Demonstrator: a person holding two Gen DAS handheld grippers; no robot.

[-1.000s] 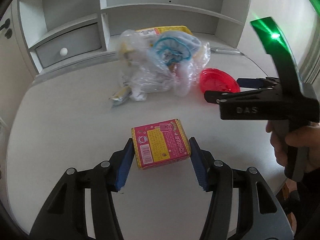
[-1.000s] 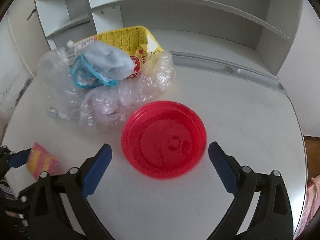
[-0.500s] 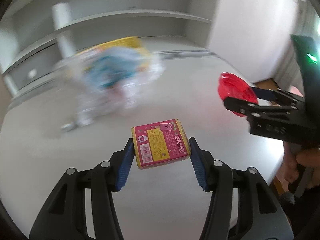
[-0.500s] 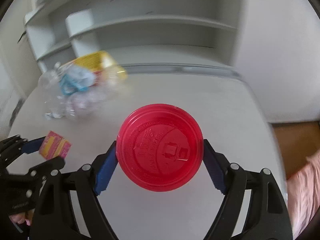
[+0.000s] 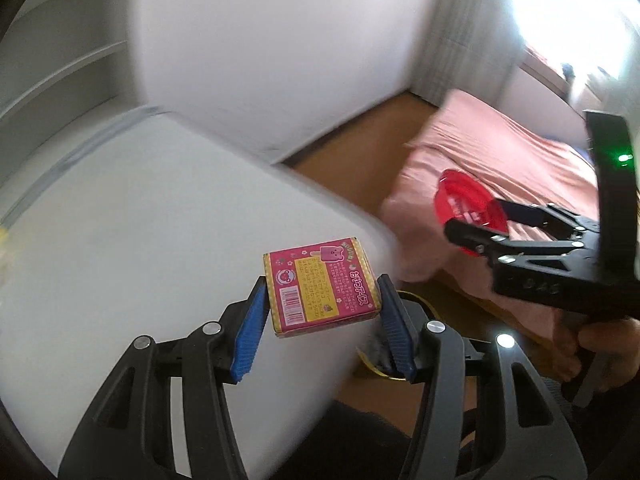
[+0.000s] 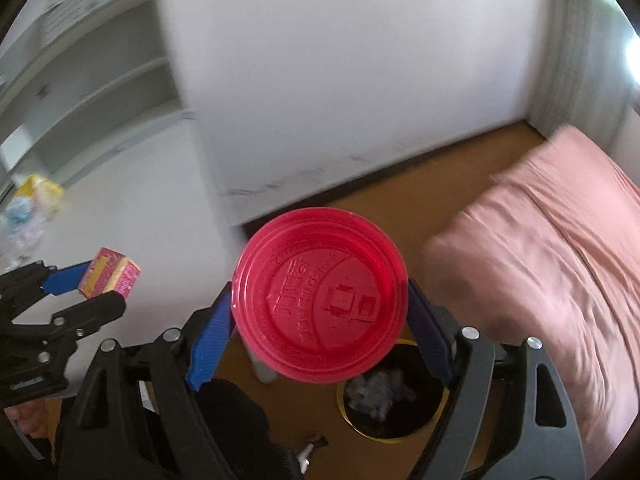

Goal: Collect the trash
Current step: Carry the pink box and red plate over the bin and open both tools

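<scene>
A pink and yellow snack box [image 5: 320, 284] is pinched between the blue pads of my left gripper [image 5: 322, 300], over the table's right edge. My right gripper [image 6: 320, 294] is shut on a round red plastic lid [image 6: 320, 304] by its rim, held over the floor. Below the lid stands a black trash bin [image 6: 412, 416] with a yellow rim and crumpled paper inside. In the left wrist view the right gripper [image 5: 478, 224] carries the red lid [image 5: 460, 200] at the right. The right wrist view shows the left gripper [image 6: 90, 286] with the box [image 6: 108, 276] at the left.
The white table [image 5: 120, 240] ends beside a white wall [image 6: 340, 80]. A bed with a pink cover [image 6: 540, 260] stands on the brown wood floor [image 6: 400, 184] at the right. More wrappers and plastic [image 6: 32, 204] lie far back on the table. Shelves [image 6: 80, 80] rise behind.
The right gripper shut on the red lid and lifted it off the table. Both grippers swung right, from over the table to its edge and the floor with the bin.
</scene>
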